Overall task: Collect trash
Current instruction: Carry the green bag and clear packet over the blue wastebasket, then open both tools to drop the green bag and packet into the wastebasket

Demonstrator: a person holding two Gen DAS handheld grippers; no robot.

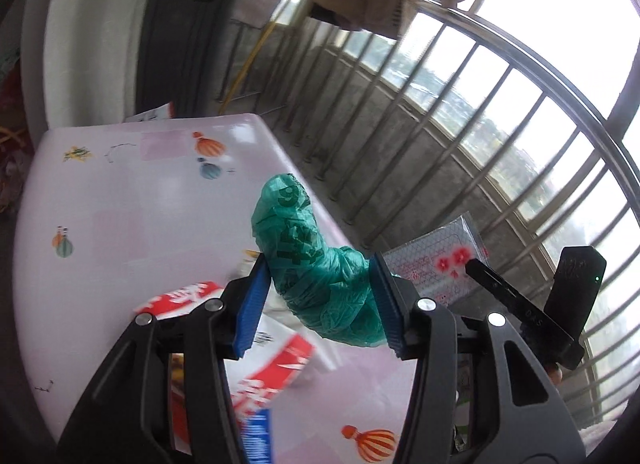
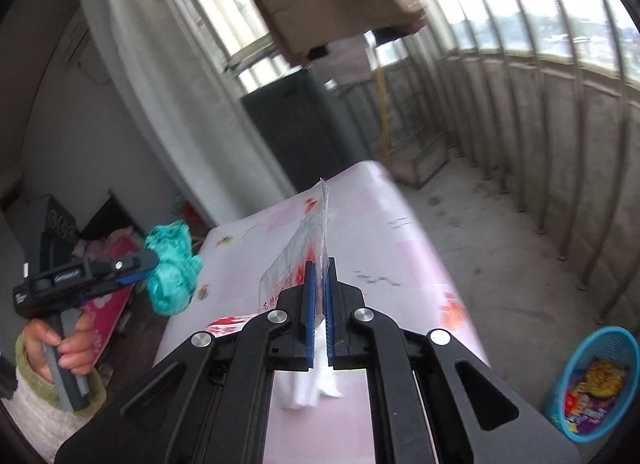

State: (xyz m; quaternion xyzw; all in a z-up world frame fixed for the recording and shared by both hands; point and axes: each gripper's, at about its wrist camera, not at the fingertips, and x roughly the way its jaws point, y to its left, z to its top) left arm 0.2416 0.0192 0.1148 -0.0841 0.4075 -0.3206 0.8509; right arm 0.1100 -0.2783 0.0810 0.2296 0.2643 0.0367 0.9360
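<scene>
Trash wrappers (image 2: 596,392) in blue basket (image 2: 624,338); left claw (image 1: 320,284) around green bag (image 1: 316,264), right claw (image 2: 318,304) clenched on clear packet (image 2: 308,248).

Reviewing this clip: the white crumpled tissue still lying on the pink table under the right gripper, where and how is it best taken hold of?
Probably from above, jaws straddling the raised crumpled ridge of the white tissue. It is soft and lies low on the table, so a side approach would likely push it. The right gripper already pinches a clear wrapper.

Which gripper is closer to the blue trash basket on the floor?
Right. The right gripper is above the table with the blue basket just beside; the left gripper is further away.
</scene>
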